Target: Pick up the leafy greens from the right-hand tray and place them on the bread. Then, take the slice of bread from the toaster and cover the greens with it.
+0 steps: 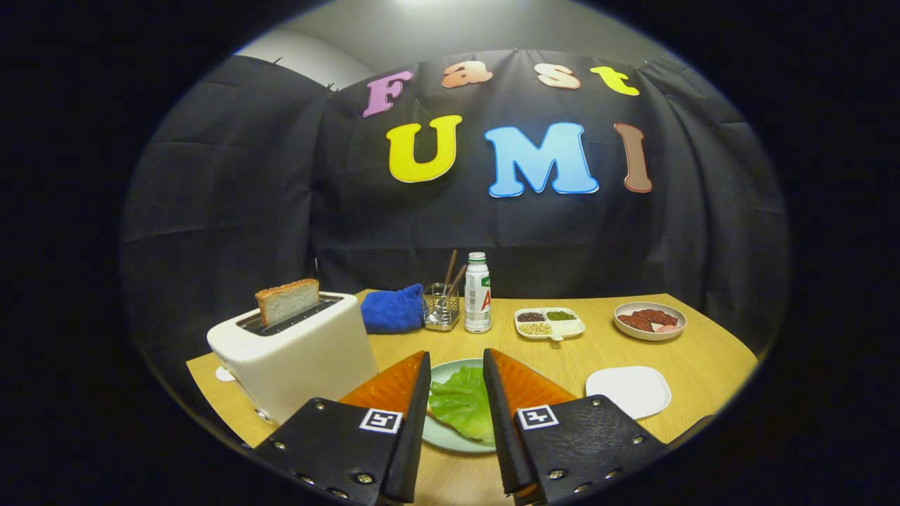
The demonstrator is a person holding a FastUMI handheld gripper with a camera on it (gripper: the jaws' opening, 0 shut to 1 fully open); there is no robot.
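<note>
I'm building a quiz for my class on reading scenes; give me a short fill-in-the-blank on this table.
1. The slice of bread stands up out of the white ____.
2. The leafy greens lie on the pale green ____, seen between the fingers of the open gripper.
3. The white tray to the right of the greens is ____.
4. The blue cloth lies beside the ____ holder with sticks.

Missing words: toaster; plate; empty; wire

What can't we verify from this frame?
- Bread under the leafy greens: gripper view, covered by the leaf and the gripper fingers.
- Grip: fingers flank the greens; contact unclear.
- Toast lower half: hidden inside the toaster.
- Divided dish contents: too small to identify.
</note>
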